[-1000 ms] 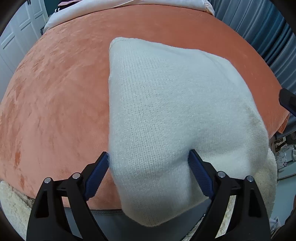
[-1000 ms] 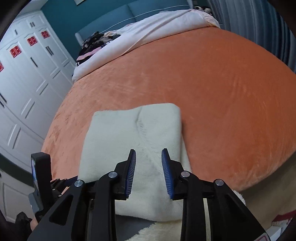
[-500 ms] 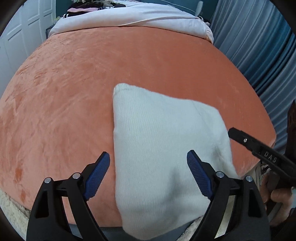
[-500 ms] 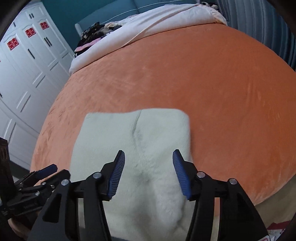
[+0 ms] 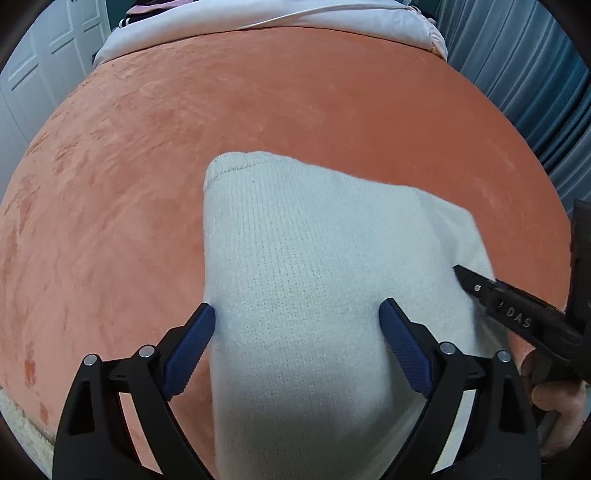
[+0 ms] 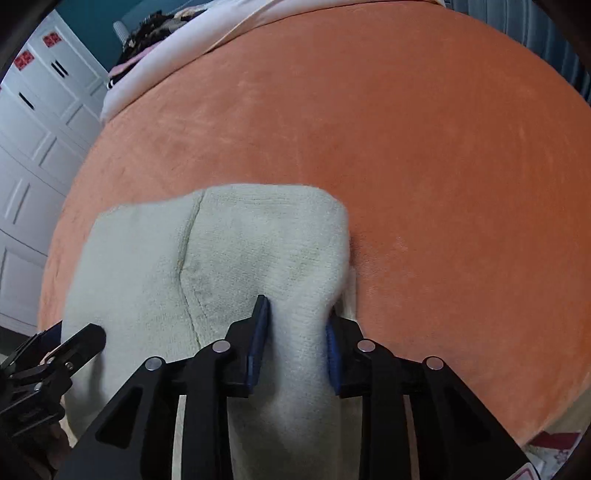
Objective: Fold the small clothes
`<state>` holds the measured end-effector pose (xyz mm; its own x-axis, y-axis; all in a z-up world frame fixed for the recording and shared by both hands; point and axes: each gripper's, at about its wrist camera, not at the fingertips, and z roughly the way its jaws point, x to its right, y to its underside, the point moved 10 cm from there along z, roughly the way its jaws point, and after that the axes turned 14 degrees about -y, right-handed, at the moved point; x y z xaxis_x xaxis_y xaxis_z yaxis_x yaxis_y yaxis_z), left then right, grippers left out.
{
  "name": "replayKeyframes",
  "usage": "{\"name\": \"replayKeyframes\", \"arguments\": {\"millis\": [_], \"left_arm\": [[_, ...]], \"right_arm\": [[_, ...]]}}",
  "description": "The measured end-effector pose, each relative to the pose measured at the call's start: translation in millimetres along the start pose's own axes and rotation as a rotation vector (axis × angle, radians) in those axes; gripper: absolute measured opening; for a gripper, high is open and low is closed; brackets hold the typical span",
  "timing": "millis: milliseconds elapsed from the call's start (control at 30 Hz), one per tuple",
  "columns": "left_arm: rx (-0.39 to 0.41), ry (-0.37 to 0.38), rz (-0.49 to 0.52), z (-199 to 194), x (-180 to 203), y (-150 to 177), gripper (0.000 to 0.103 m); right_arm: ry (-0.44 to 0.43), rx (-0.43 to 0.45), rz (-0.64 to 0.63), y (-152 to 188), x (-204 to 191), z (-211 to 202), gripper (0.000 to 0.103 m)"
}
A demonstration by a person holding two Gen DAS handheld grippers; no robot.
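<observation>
A folded cream knit garment [image 5: 314,266] lies on the orange bed cover [image 5: 147,166], its near end hanging over the bed's front edge. My left gripper [image 5: 297,328] is open, its blue pads straddling the garment's left part. My right gripper [image 6: 295,332] is closing on a bunched ridge of the garment [image 6: 229,240] near its right edge, cloth filling the gap between the pads. The right gripper shows at the right in the left wrist view [image 5: 517,314]. The left gripper shows at the lower left in the right wrist view [image 6: 55,362].
A white duvet [image 5: 277,14] and dark clothes [image 6: 155,29] lie at the far end of the bed. White wardrobe doors [image 6: 37,147] stand on the left and blue curtains [image 5: 535,74] on the right. A fluffy rug [image 5: 22,435] lies below the bed edge.
Both grippers drew back, then came down on the garment again. The right gripper opened wide, then closed around a ridge of cloth at the right edge. The left stayed open.
</observation>
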<state>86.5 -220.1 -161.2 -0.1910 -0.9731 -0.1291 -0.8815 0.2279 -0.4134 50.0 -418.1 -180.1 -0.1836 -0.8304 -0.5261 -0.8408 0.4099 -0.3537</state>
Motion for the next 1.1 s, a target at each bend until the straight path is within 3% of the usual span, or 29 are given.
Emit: {"name": "replayKeyframes", "arguments": {"millis": [100, 133, 167, 233, 300, 400, 500, 567, 667, 733, 833, 967, 1000, 1100], "left_arm": [[-0.001, 0.008, 0.002, -3, -1, 1, 0.089], [-0.005, 0.018, -0.005, -4, -3, 1, 0.089], [-0.011, 0.027, -0.014, -6, -6, 2, 0.088], [-0.003, 0.032, -0.032, -17, -15, 3, 0.087], [0.026, 0.022, -0.047, -30, -32, 3, 0.087], [0.047, -0.028, -0.094, -47, -74, 9, 0.087], [0.025, -0.122, -0.149, -49, -122, 25, 0.087], [0.004, -0.153, -0.176, -46, -141, 33, 0.087], [-0.014, -0.153, -0.200, -48, -151, 38, 0.087], [0.008, -0.134, -0.188, -55, -145, 37, 0.087], [0.024, -0.088, -0.132, -61, -117, 36, 0.087], [0.013, -0.025, -0.042, -62, -69, 44, 0.087], [0.007, -0.022, -0.013, -59, -57, 48, 0.087], [-0.005, -0.041, 0.062, -45, -30, 59, 0.088]], "right_arm": [[0.030, 0.070, 0.030, -7, -6, -39, 0.028], [0.050, 0.103, -0.002, -10, -16, -52, 0.034], [0.061, 0.127, -0.050, -12, -30, -65, 0.035], [0.001, 0.134, -0.131, -10, -60, -78, 0.030], [-0.081, 0.079, -0.220, 0, -103, -73, 0.024], [-0.145, -0.064, -0.336, 33, -154, -34, 0.017], [-0.059, -0.243, -0.407, 74, -166, 49, 0.019], [-0.035, -0.182, -0.489, 77, -173, 60, 0.020], [-0.072, -0.167, -0.413, 66, -181, 21, 0.019], [-0.097, -0.086, -0.364, 58, -173, -14, 0.018], [-0.021, -0.015, -0.266, 62, -125, -66, 0.018], [0.103, -0.108, -0.120, 92, -45, -56, 0.017], [0.108, -0.159, -0.110, 105, -27, -36, 0.004], [0.058, -0.135, -0.063, 104, -28, -41, 0.003]]}}
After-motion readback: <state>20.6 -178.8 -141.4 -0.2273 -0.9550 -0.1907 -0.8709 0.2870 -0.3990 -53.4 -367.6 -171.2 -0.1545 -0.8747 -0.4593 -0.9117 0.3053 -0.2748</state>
